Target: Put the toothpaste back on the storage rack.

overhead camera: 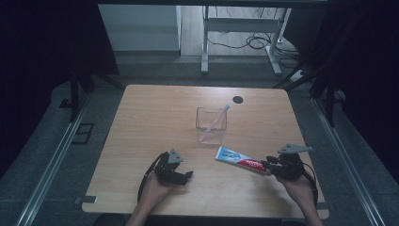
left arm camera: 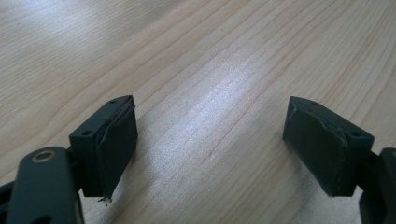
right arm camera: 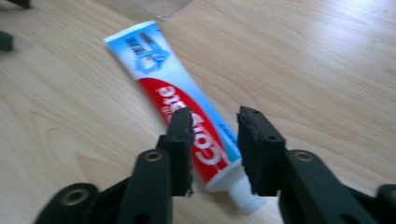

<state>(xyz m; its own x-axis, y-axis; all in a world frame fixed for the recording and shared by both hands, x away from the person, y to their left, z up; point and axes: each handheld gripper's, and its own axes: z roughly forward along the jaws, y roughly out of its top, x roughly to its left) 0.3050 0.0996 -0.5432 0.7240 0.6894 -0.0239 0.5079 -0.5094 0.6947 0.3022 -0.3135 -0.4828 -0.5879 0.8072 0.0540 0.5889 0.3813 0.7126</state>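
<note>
A white, blue and red toothpaste tube (overhead camera: 240, 160) lies at the front right of the wooden table (overhead camera: 155, 113), its cap end toward me. My right gripper (overhead camera: 269, 165) is shut on the tube near the cap. In the right gripper view the two black pads (right arm camera: 182, 140) press on either side of the tube (right arm camera: 173, 88), and the white cap sticks out below them. My left gripper (overhead camera: 187, 175) rests at the front left, held in a hand. Its jaws stand wide open (left arm camera: 210, 135) over bare wood, with nothing between them.
A clear square glass cup (overhead camera: 211, 125) stands mid-table just beyond the tube, with a pink and blue toothbrush (overhead camera: 219, 117) leaning in it. A dark round hole (overhead camera: 238, 99) sits near the far edge. Metal rails run along both sides of the table.
</note>
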